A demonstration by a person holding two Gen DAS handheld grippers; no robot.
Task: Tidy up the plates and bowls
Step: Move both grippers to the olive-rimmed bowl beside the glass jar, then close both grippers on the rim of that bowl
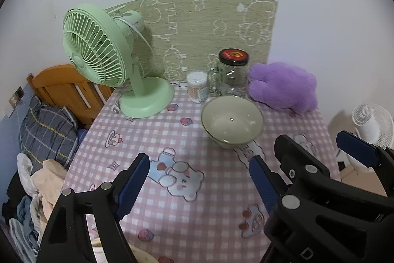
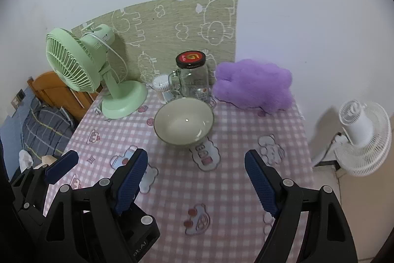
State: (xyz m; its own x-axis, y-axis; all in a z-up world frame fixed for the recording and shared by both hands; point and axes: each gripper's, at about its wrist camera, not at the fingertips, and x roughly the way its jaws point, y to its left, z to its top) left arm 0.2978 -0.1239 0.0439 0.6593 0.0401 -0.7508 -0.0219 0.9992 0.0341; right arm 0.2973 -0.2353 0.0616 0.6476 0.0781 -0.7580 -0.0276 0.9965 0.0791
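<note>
A pale bowl point(image 2: 184, 121) sits toward the table's point(image 2: 236, 189) far edge. Just behind it stand a red-lidded glass jar point(image 2: 192, 75) and a cotton-swab tub point(image 2: 163, 88), with a green fan point(image 2: 81, 65) near the far left corner and a purple plush point(image 2: 253, 86) at the far right. The lid's writing is unreadable. Left gripper point(image 1: 199, 180) and right gripper point(image 2: 195, 179) hover with jaws spread, empty.

two wrist views, angled down, sharing bowl point(image 1: 231, 121)
</note>
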